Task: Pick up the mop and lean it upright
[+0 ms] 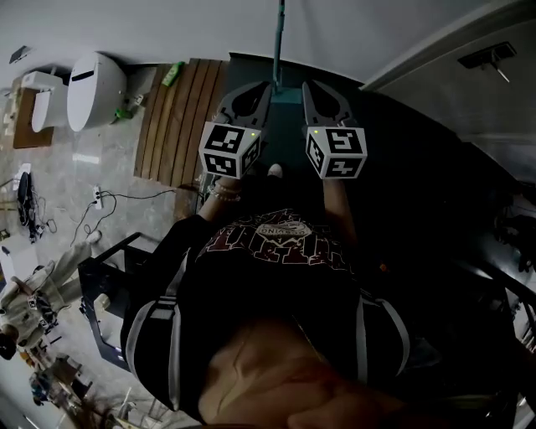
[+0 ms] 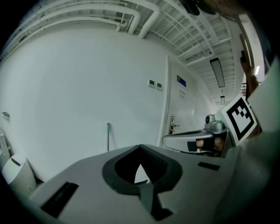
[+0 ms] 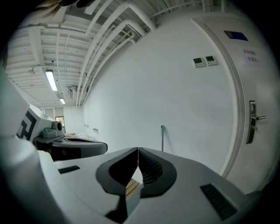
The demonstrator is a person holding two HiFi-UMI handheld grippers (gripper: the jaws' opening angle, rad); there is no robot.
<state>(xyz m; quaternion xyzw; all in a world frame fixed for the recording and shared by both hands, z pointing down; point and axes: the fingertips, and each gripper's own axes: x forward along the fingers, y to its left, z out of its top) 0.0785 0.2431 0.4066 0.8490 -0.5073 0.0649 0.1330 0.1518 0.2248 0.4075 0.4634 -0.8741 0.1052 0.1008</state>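
white wall [image 1: 167,25] behind upright mop [image 1: 279,33], floor [image 1: 402,126] possibly dark matting

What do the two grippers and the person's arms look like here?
The left gripper and the right gripper have light grey curved jaws lined with dark ribbed pads. Each carries a white cube with black square markers and a small green light. The person wears a black T-shirt with a dark red print, and a bracelet on the left wrist.

— How's the light?
— Bright and even on the white wall [image 3: 144,83] in both gripper views; a ceiling lamp [image 3: 51,80] glows far left, and the corners go black.
— And the head view?
— Dim near me, brighter on the floor [image 1: 75,167] at left; the edges bend.
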